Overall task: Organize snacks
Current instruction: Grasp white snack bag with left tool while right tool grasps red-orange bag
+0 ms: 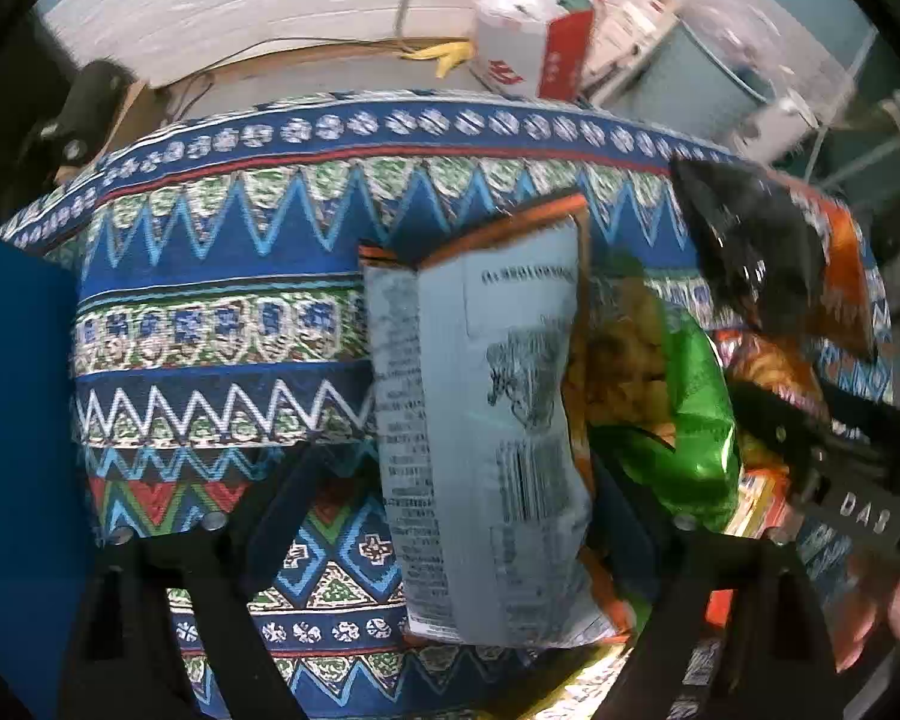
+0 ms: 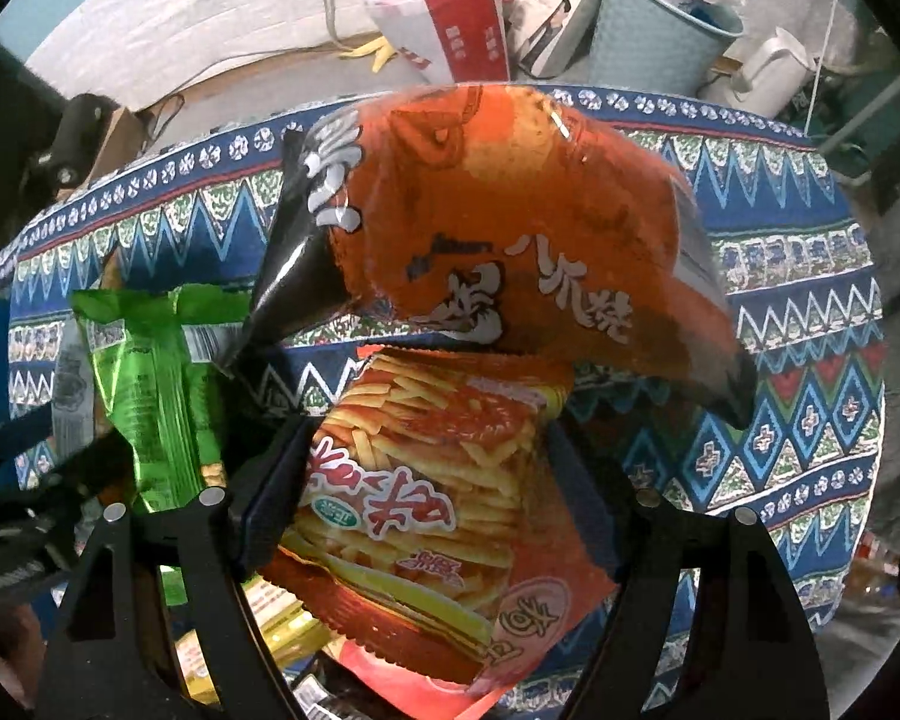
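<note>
Snack packets crowd the patterned tablecloth (image 1: 222, 276): the grey-backed chip bag (image 1: 486, 420) lies lengthwise between the left gripper's (image 1: 450, 516) wide jaws, seemingly ungripped, with the green bag (image 1: 690, 420) just right of it.

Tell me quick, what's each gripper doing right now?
Left gripper: open, grey snack bag between its jaws, not pinched.
Right gripper: open, red fries bag between its jaws, not pinched.
</note>
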`<state>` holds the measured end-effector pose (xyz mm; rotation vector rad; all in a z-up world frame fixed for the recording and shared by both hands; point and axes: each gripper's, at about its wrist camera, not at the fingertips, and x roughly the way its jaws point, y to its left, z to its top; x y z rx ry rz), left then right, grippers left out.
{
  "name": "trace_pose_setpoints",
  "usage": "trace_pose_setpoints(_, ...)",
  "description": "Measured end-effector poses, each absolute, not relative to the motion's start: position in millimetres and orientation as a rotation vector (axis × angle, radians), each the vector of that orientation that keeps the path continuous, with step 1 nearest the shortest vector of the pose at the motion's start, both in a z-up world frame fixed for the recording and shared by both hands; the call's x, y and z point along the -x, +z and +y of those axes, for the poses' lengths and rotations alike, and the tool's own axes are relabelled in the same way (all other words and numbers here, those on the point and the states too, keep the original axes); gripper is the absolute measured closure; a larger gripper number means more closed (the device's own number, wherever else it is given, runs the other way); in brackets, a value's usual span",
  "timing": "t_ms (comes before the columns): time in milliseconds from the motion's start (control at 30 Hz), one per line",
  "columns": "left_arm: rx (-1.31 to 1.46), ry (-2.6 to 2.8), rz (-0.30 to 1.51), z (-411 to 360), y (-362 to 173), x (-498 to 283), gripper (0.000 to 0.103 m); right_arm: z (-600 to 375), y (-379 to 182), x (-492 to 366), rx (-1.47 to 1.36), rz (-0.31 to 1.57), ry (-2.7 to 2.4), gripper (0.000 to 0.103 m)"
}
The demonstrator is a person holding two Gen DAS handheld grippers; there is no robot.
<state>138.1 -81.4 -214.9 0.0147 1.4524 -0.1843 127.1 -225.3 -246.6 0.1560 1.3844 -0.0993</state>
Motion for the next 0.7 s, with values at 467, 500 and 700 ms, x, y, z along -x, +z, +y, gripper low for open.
trace_pose_setpoints(467,-0.119,-0.231,1.357,-70,-185,-114,0.067,-229,-234,-99,-0.122,1.307,-0.011,0.057)
trace_pose_setpoints(500,-0.124,-0.230,1.348,-68,-181,-111,0.067,-228,-230,-96,-0.117,1.299,-0.007,0.057)
trace_pose_setpoints(700,-0.145,-0.223,1.309,-57,-162,-99,0.067,-218,-214,-85,-0.113,1.258,0.013,0.058)
